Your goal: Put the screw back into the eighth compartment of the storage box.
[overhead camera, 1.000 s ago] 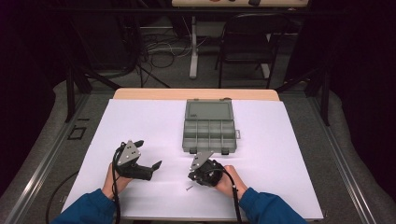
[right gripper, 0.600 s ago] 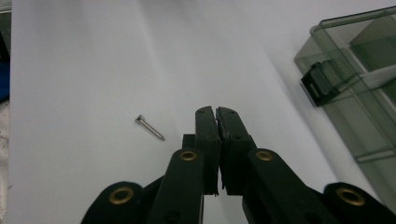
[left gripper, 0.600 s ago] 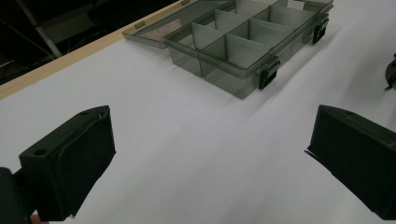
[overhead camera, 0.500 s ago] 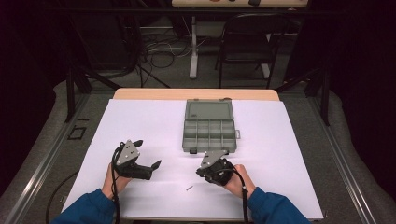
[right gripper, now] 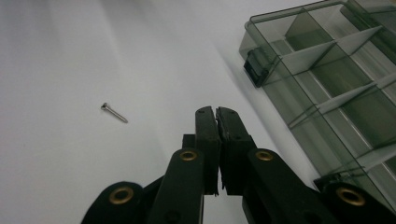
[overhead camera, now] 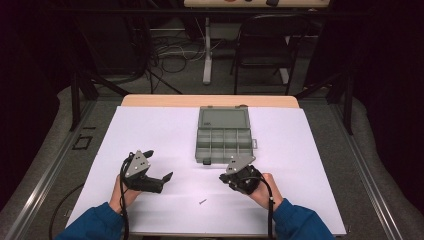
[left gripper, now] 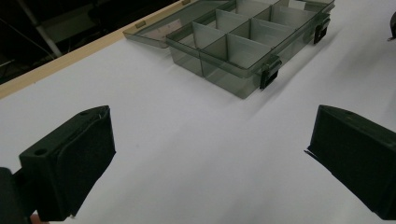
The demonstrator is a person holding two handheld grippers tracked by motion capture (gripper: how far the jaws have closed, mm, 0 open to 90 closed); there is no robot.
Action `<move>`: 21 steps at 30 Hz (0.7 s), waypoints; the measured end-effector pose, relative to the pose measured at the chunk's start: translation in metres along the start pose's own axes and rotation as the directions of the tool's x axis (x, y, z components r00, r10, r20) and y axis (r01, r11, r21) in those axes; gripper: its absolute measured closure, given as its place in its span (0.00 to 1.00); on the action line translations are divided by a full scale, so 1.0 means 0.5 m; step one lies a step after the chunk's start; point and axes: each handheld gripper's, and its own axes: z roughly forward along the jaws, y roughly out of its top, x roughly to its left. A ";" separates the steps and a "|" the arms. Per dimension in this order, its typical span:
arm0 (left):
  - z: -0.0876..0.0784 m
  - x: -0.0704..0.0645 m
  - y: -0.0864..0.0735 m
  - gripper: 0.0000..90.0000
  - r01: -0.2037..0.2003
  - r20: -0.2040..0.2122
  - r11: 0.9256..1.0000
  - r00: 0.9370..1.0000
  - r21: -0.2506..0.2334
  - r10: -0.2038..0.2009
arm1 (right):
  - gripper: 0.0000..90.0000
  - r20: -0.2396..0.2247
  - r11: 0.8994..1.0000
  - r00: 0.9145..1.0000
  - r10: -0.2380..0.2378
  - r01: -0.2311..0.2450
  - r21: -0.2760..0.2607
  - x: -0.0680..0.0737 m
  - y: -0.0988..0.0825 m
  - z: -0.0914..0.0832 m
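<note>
Fingers of the right gripper [right gripper: 217, 114] are pressing together on nothing, the left gripper [left gripper: 210, 154] gaping; the screw [overhead camera: 202, 202] is lying between them, needing a low, square pinch before the box [overhead camera: 224, 142].

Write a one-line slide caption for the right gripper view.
Shut tongs hover above white table, a small screw lying loose beside an open compartment box.

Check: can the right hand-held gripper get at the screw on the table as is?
Probably not as is. Nothing lies between the right hand-held gripper and the screw on the bare white table, but its jaws are shut with nothing between them; they'd need to open first.
</note>
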 end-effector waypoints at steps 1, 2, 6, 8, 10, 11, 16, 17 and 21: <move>0.001 -0.001 0.000 0.00 0.002 -0.002 1.000 1.000 -0.001 -0.002 | 0.98 0.003 1.000 1.000 -0.001 0.002 -0.003 -0.002 -0.001 -0.001; 0.001 -0.001 -0.001 0.00 0.003 -0.002 1.000 1.000 0.000 -0.003 | 0.98 0.010 1.000 1.000 0.003 -0.003 -0.009 -0.003 -0.002 -0.002; -0.001 0.000 0.000 0.00 -0.003 -0.003 1.000 1.000 -0.001 0.003 | 0.98 0.019 1.000 1.000 0.009 -0.009 -0.011 -0.008 -0.002 -0.010; -0.001 -0.001 0.000 0.00 -0.003 -0.004 1.000 1.000 -0.002 0.003 | 0.98 0.022 1.000 1.000 0.014 -0.014 -0.010 -0.009 -0.003 -0.013; -0.001 -0.001 0.001 0.00 -0.010 -0.006 1.000 1.000 -0.005 0.010 | 0.98 0.025 1.000 1.000 0.013 -0.012 -0.009 -0.013 -0.004 -0.015; -0.001 -0.001 0.001 0.00 -0.006 -0.006 1.000 1.000 -0.005 0.006 | 0.98 0.026 1.000 1.000 0.015 -0.014 -0.018 -0.013 -0.004 -0.015; -0.002 0.001 0.000 0.00 -0.005 -0.005 1.000 1.000 -0.002 0.005 | 0.98 0.037 1.000 0.999 0.019 -0.019 -0.021 -0.019 -0.004 -0.023; -0.002 0.000 0.000 0.00 -0.003 -0.004 1.000 1.000 -0.003 0.003 | 0.98 0.044 1.000 0.999 0.019 -0.018 -0.021 -0.021 -0.004 -0.025; -0.001 0.000 0.001 0.00 -0.007 -0.005 1.000 1.000 -0.001 0.007 | 0.98 0.051 0.999 0.998 0.023 -0.021 -0.026 -0.026 -0.004 -0.033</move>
